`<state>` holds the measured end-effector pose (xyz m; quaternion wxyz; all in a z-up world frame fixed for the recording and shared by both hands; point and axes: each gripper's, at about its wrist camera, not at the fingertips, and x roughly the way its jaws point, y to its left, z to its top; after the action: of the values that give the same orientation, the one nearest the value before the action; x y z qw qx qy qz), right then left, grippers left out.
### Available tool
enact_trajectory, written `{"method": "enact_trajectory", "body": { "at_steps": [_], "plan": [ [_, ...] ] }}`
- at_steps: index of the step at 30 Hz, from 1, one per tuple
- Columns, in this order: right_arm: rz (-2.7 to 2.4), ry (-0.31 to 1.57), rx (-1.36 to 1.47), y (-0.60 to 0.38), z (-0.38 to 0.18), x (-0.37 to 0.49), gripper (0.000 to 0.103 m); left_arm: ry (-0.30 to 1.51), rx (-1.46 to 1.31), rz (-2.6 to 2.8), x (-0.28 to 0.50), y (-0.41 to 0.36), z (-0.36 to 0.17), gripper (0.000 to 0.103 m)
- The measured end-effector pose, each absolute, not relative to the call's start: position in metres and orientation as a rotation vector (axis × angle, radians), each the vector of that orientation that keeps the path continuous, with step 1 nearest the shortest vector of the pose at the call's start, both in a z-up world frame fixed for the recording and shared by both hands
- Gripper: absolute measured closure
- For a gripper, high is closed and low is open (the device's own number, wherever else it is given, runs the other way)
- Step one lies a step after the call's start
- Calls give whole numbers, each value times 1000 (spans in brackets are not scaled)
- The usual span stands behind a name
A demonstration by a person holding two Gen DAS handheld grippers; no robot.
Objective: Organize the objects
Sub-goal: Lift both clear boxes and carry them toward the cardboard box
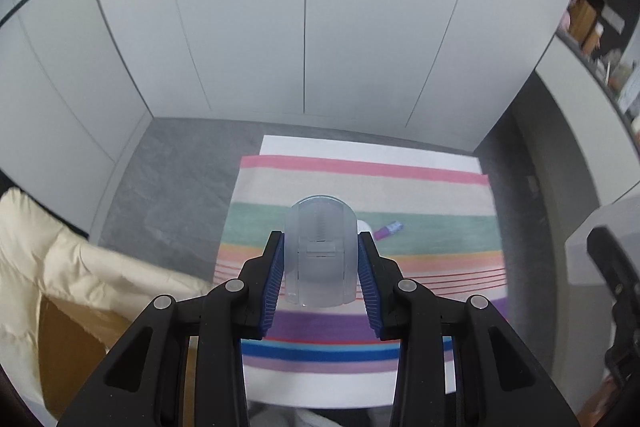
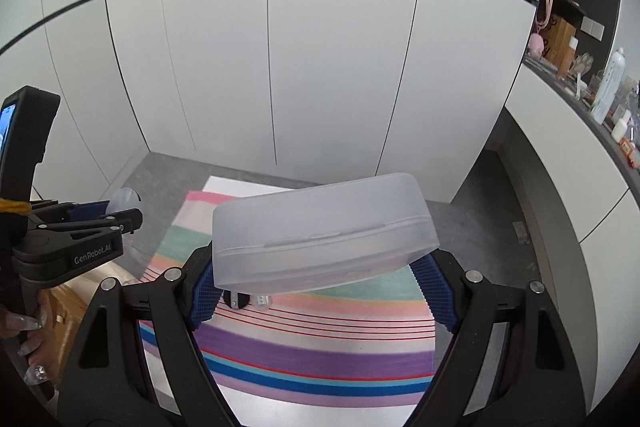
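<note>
My left gripper (image 1: pixel 320 259) is shut on a small frosted plastic case (image 1: pixel 319 251), held above the striped cloth (image 1: pixel 440 239). My right gripper (image 2: pixel 320 279) is shut on a larger frosted plastic box (image 2: pixel 320 235), closed and tilted, held above the same cloth (image 2: pixel 320 355). A small purple tube (image 1: pixel 388 230) and a white round object (image 1: pixel 365 227) lie on the cloth beyond the left gripper. Small dark and clear items (image 2: pixel 248 299) lie on the cloth under the box, partly hidden. The left gripper (image 2: pixel 120 223) shows at the left of the right wrist view.
The cloth lies on a white table (image 1: pixel 360 147) over a grey floor (image 1: pixel 168 187). White cabinet doors (image 2: pixel 280 67) stand behind. A cream quilt (image 1: pixel 60 267) and a cardboard box (image 1: pixel 68 359) are at left. A cluttered shelf (image 2: pixel 600 95) is at right.
</note>
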<state>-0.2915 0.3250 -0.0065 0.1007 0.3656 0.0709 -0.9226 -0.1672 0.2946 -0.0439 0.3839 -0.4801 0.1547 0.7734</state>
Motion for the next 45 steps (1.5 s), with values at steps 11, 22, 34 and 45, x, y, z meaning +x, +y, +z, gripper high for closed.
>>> {"method": "enact_trajectory", "body": {
  "at_steps": [11,22,34,45],
  "plan": [
    [-2729,97,1107,344,9,-279,18,444,-1156,2033,-151,279,-17,66],
    [-2754,128,1141,355,1,-271,18,494,-1120,2075,-137,265,-24,66],
    [-2805,106,1159,391,-12,-213,18,489,-1108,2017,-88,210,-23,66],
    [-2807,80,1183,416,-23,-131,18,513,-1004,2011,-25,172,-17,66]
  ]
}}
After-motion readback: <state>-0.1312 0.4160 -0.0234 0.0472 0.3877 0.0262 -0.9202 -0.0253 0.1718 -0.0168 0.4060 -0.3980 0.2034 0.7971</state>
